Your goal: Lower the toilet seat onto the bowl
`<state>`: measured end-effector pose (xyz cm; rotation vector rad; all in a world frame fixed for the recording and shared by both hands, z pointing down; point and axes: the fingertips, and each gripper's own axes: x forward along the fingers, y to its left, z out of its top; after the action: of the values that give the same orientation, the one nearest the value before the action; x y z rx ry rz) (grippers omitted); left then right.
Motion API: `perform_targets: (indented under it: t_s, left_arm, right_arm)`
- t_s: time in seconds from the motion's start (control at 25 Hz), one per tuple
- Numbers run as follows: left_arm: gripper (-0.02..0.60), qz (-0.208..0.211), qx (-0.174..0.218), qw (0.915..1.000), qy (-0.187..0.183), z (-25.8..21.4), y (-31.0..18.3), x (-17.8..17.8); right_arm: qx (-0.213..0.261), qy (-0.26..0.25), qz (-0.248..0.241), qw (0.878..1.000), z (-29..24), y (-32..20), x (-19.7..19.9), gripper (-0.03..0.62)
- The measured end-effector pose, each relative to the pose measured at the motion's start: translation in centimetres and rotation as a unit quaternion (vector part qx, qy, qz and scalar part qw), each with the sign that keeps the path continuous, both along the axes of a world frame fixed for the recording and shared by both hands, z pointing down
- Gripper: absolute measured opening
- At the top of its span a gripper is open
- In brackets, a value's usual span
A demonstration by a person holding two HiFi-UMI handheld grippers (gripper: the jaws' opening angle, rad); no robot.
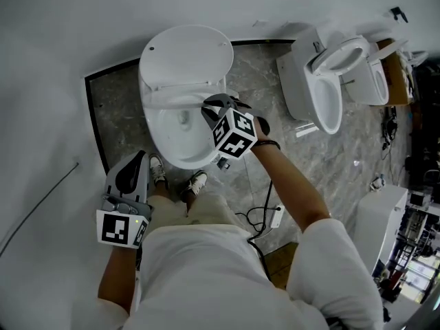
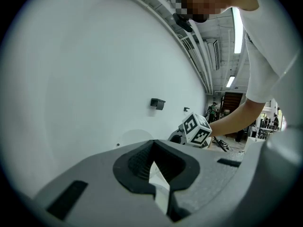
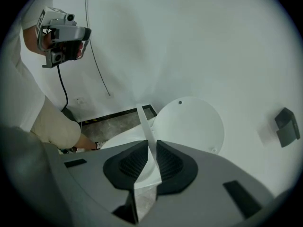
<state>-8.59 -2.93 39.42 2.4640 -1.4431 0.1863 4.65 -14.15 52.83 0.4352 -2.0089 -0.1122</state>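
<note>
Steeply down: right gripper (image 3: pixel 152 148) fingers (image 3: pixel 169 162) pinch toilet seat (image 3: pixel 143 119).

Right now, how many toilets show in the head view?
3 toilets: one in front, its seat in the right gripper; two side by side at upper right; more may be hidden.

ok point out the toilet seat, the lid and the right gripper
toilet seat (image 3: pixel 143 123), right gripper view, its thin edge just beyond the jaws
lid (image 1: pixel 185 53), head view, middle of its raised face
right gripper (image 1: pixel 210 107), head view, between its fingertips
</note>
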Motion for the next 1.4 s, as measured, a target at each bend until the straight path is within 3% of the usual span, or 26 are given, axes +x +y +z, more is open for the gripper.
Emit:
perform_targets:
  t_s: [0.28, 0.8, 1.4]
  left_arm:
    - [0.005, 0.005, -0.007, 0.9999, -0.006, 0.5, 1.3, 1.2]
    - [0.005, 0.004, -0.027, 0.9995, -0.016, 2.5, 3.8, 2.5]
    - [0.005, 0.009, -0.076, 0.9970, -0.013, 6.6, 5.9, 4.1]
  right_arm:
    - [-0.032, -0.015, 0.011, 0.999, 1.7, 4.2, 0.6, 0.044]
    - [-0.042, -0.028, 0.025, 0.998, 4.6, 8.8, 1.5, 0.011]
    - [-0.148, 0.001, 0.015, 0.989, 12.7, 16.5, 2.7, 0.002]
